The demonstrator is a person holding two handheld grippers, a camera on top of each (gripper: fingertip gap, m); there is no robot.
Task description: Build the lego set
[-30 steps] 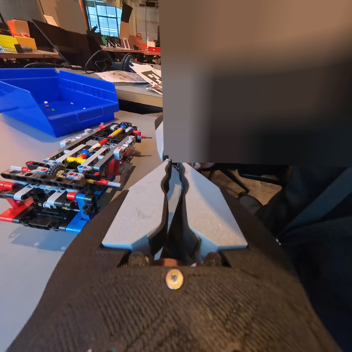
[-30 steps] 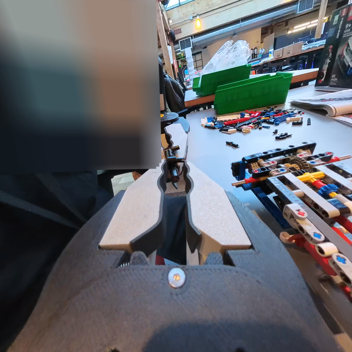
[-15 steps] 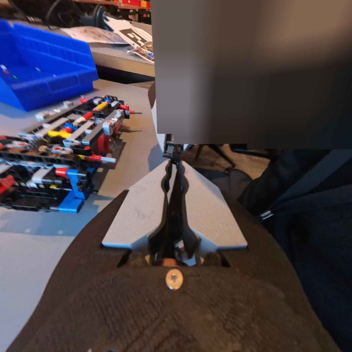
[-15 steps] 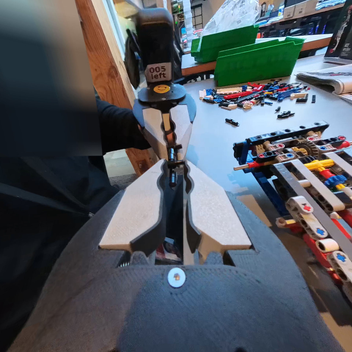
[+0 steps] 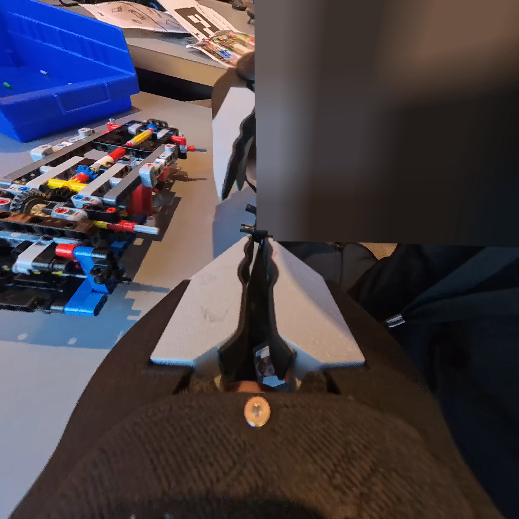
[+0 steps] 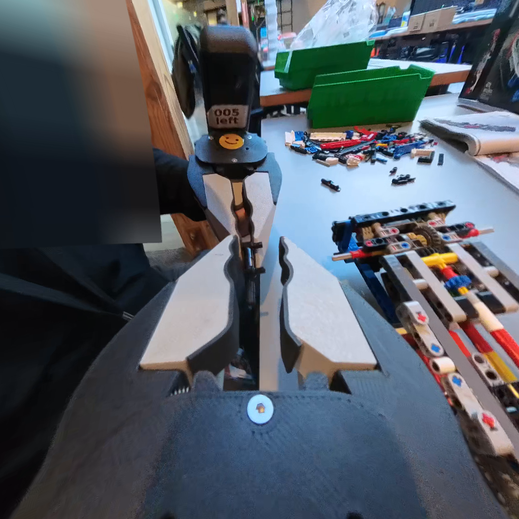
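Left wrist view: the left gripper [image 5: 257, 247] has its fingers pinched together on a small black lego piece [image 5: 254, 232] that sticks out past the tips, at the near edge of the grey table [image 5: 179, 252]. The partly built lego chassis [image 5: 84, 202] lies on the table to the left, with a blue bin [image 5: 64, 70] beyond it and paper sheets [image 5: 157, 16] farther off.

Right wrist view: the right gripper [image 6: 259, 252] has its fingers spread apart with nothing clamped between them. The black piece [image 6: 250, 258] sits beside its left finger, gripped by the left gripper [image 6: 243, 236] facing it. The chassis [image 6: 438, 280] lies to the right; loose pieces [image 6: 362, 146] and green bins [image 6: 365, 95] are farther away.
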